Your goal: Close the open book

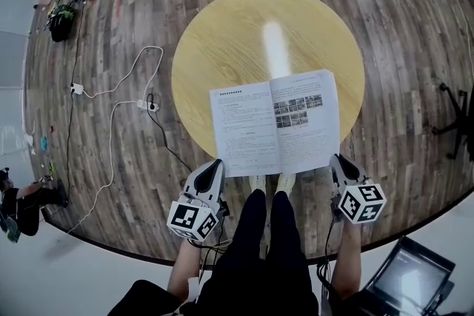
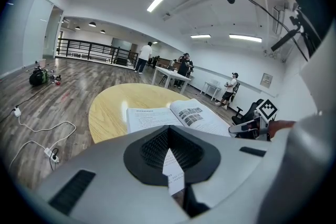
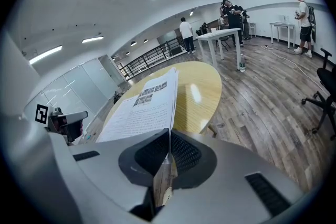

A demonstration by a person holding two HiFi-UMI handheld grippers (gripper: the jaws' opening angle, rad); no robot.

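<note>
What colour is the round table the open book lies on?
The table under the open book is pale yellow wood, clearest in the head view.

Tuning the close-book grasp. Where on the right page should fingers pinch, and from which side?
Pinch the right page of the book at its near outer corner, coming from the person's side. The book lies open, and that corner overhangs the rim of the table, so fingers fit above and below the sheet. The right gripper is already shut there.

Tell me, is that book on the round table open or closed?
Open. The book lies spread on the table with both pages facing up. The right gripper is shut on the right page's edge.
</note>
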